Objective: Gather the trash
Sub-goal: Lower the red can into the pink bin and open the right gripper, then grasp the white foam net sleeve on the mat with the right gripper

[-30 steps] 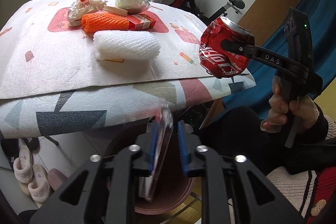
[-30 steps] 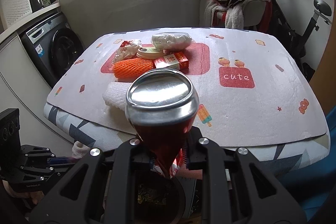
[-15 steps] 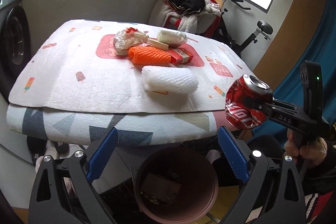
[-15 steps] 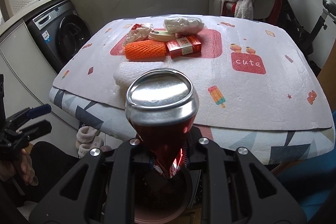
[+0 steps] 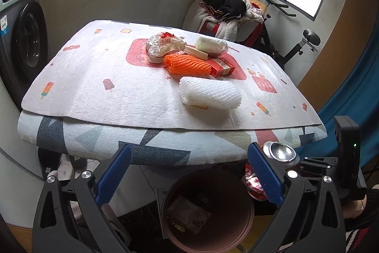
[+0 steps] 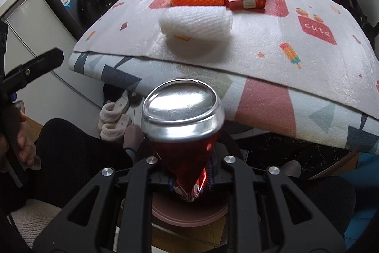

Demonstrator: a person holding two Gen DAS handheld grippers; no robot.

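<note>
Left hand-held gripper (image 5: 189,178) is released now, blue pads (image 5: 113,173) spread wide w/ nothing between them. 1 s ago it pinched a flat wrapper-like piece over the bin; 0.5 s ago the jaws were already apart. That piece seems to lie inside the brown trash bin (image 5: 247,221) now, as the grey flat scrap at the bottom, tho the view is too dim to be sure it's the same item. So 1 drop is done on the left side.

Right hand-held gripper (image 6: 189,179) is clenched on the crushed red cola can (image 6: 183,127), gripping its squashed lower end, silver top toward the camera. Over the last second the can has come down from table height to below the table (image 5: 146,134) edge; in the left view it sits just beside the bin rim, not yet over the opening as far as I can tell. In the right view the bin rim (image 6: 189,215) shows directly under the can.

Next step, by my read: shift the can over the opening, then let go.

Left on the table: white foam net sleeve (image 5: 209,93), orange foam net sleeve (image 5: 187,64), red carton (image 5: 221,66), crumpled foil wrapper (image 5: 163,46), clear-wrapped white bundle (image 5: 210,44) and a flat cream strip (image 5: 195,51). Approx 6 pieces to go, so the job is well short of half.
</note>
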